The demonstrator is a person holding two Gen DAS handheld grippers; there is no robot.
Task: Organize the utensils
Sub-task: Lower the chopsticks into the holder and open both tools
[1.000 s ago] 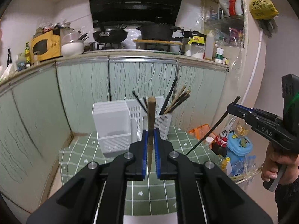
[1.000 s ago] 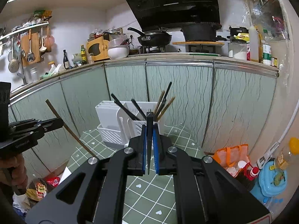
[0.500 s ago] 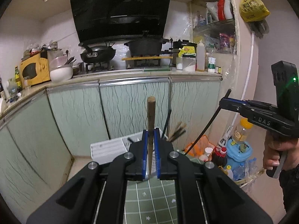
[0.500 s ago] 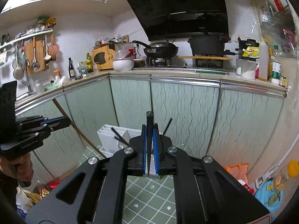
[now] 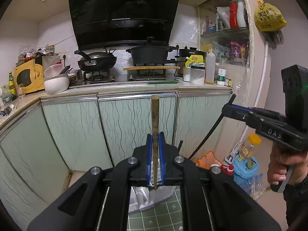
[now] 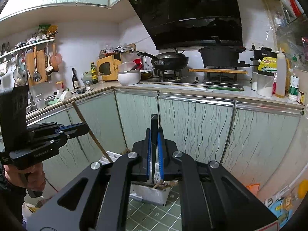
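Note:
My left gripper (image 5: 155, 150) is shut on a brown wooden chopstick (image 5: 154, 119) that stands upright between the blue pads. My right gripper (image 6: 154, 146) is shut on a black chopstick (image 6: 154, 132), also upright. Each gripper shows in the other view: the right one (image 5: 231, 111) with its black chopstick slanting down, the left one (image 6: 82, 130) with its wooden chopstick slanting down. The white slotted utensil holder (image 5: 142, 198) sits low behind my fingers on the green-tiled table (image 5: 163, 219); it also shows in the right wrist view (image 6: 150, 192) with chopsticks in it.
Green cabinet doors (image 5: 125, 130) and a counter (image 5: 134, 84) with wok, pot and bottles stand behind. Bottles, a blue box and an orange bag (image 5: 244, 165) clutter the floor at right. Hanging ladles (image 6: 34, 67) are on the left wall.
Both grippers have risen and tilted up, each keeping its chopstick. The utensil holder has dropped from mid-frame to the bottom, mostly hidden behind the fingers.

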